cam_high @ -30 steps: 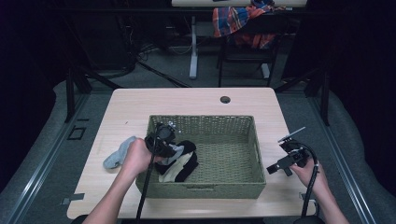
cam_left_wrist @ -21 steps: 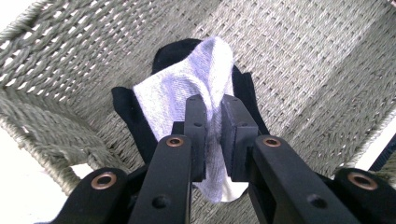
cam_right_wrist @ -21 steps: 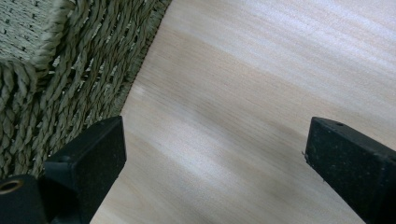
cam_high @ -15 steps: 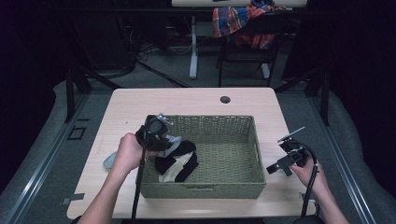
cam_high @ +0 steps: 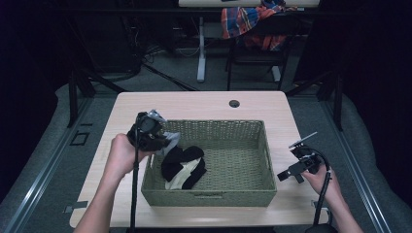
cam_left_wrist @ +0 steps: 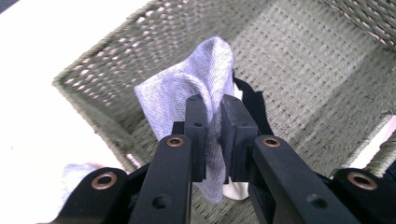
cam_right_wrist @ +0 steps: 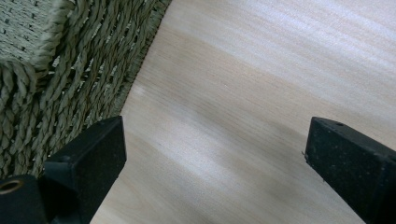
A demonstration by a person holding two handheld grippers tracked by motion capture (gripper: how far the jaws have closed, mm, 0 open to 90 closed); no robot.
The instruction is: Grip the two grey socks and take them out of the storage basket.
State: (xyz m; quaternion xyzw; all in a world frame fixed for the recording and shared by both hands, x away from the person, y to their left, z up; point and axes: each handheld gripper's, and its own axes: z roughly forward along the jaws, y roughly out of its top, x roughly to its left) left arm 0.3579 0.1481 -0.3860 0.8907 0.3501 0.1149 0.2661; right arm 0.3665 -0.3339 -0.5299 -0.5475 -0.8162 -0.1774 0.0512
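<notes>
My left gripper hangs over the left rim of the woven green basket, shut on a light grey sock. In the left gripper view the two jaws pinch a fold of the grey sock, which dangles above the basket's inside corner. Black and white socks lie on the basket floor just beyond, a black sock showing behind the jaws. My right gripper rests low over the table to the right of the basket, open, with bare wood between its fingers.
The light wooden table has a dark round hole at its far edge. A basket corner is close to the right gripper's left jaw. A pale grey patch lies outside the basket. A chair with a plaid cloth stands behind the table.
My left gripper has risen and drifted left and away with the grey sock, lifting it off the table beside the basket to above the left rim. The right hand has stayed put.
</notes>
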